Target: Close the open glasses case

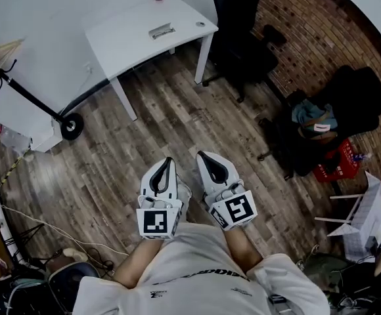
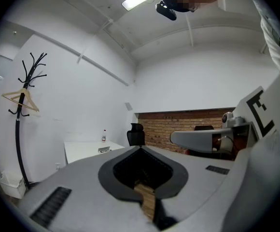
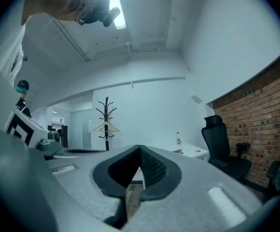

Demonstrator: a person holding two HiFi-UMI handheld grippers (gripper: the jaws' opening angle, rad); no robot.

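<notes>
Item, step not begun: we hold left gripper [image 1: 167, 163] and right gripper [image 1: 203, 157] clenched empty at our waist; next we judge a walk to the white table [image 1: 130, 37], where the grey object [image 1: 161, 31] is likely the glasses case.

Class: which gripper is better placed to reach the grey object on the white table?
Left, narrowly. Both grippers are shut, empty and far from the table. The left gripper points more directly at the grey object, probably the case; the right gripper sits further to the side.
</notes>
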